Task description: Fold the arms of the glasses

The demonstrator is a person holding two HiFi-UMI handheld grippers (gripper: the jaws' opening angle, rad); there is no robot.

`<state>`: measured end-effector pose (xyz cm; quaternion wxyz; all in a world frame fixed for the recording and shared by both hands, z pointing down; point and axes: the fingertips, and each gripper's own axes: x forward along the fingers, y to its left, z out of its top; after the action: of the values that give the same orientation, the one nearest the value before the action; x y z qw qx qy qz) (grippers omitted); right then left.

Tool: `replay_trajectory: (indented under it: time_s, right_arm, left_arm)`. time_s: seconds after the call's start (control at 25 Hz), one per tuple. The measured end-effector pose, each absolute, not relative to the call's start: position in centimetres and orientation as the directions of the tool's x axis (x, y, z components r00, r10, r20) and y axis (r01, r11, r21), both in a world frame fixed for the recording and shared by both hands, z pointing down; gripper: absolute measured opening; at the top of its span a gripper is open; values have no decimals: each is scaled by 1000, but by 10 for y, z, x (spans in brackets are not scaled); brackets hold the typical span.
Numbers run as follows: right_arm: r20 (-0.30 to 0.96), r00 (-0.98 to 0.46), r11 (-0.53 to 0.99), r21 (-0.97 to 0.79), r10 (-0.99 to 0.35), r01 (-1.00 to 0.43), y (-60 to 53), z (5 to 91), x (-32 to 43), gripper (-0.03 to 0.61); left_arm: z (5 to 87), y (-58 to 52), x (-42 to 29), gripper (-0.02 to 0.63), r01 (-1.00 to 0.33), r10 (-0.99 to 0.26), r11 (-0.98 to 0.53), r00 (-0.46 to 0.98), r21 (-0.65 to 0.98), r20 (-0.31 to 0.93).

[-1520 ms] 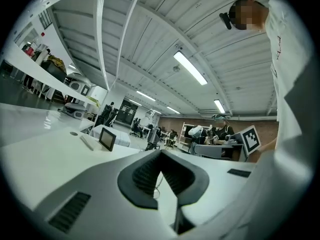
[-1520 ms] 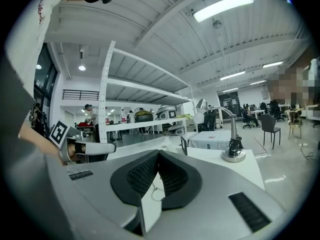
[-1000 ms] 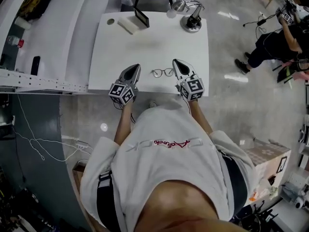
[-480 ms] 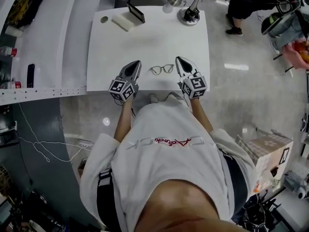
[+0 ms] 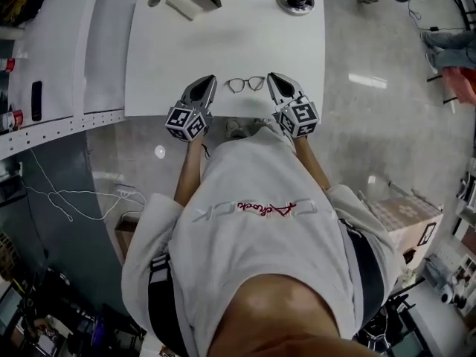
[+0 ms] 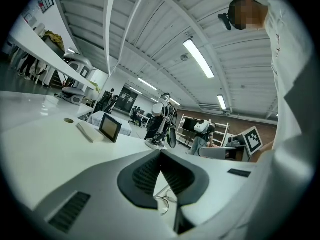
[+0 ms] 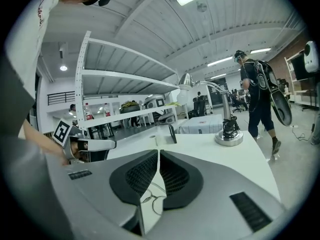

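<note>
Glasses [image 5: 246, 85], arms seemingly unfolded, on tabletop [image 5: 223, 36] between left hand-held gripper [image 5: 210, 81] and right hand-held gripper [image 5: 272, 77], both closed and empty; advisable to nudge each arm inward gently.

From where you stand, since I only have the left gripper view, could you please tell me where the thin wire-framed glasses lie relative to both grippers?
Observer: The head view shows the thin wire-framed round glasses lying on the white rectangular table near its front edge, between the left gripper and the right gripper.
Operator: Thank you. Are the right gripper's jaws holding anything?
Observer: No. The right gripper view shows its jaws together with nothing between them, and the glasses lie on the table just past them.
</note>
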<state>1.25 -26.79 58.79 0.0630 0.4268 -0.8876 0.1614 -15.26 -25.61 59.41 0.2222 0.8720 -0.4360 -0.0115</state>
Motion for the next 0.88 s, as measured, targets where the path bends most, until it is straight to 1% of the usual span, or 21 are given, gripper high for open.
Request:
replay_trajectory:
  time_s: [0.08,0.12,0.16,0.24,0.32,0.56,0.6,0.64,0.68,0.88]
  right_arm:
    - [266,-640,590,-249,-721,-768,-265,594,12,61]
    - [274,-647,593,-262,-711,-762,-263,598,11,109]
    - [281,-652,593,-274,-704,-757,-261,601,10,148]
    - [290,-655,584,-298,-698,-755,-259,608,9,182]
    - [295,-655,571,-327,-695,-753,-256,614,7,207]
    - [317,-645,521,-397,-695,-756,-251,626,9,215]
    - [317,-646,519,-400,-695,-755,-253,627,10,201]
    - [317,-648,521,-402,-693,-753,-254,628,9,169]
    - [317,-651,523,-404,-689,-750,-255,630,7,159]
    - [321,-666,528,-422,-674,-737,-256,634,5,146]
  left_arm:
    - [598,-251,-154,23,-761,-770,-509,611,402,182]
    - [601,-248,-155,28,-763,-771,-503,608,407,188]
    - [604,-246,-156,78,-764,-772,-495,605,414,195]
    - [609,-243,-157,124,-770,-774,-477,596,423,211]
    - [614,-241,-157,127,-776,-774,-468,590,422,227]
    - [625,-238,-142,127,-781,-752,-468,598,415,277]
    - [627,-239,-139,127,-779,-746,-471,602,414,284]
    - [628,-240,-137,127,-776,-740,-475,607,414,289]
    - [630,-241,-136,127,-775,-736,-476,610,416,293]
    - [637,-245,-129,127,-770,-727,-480,618,421,300]
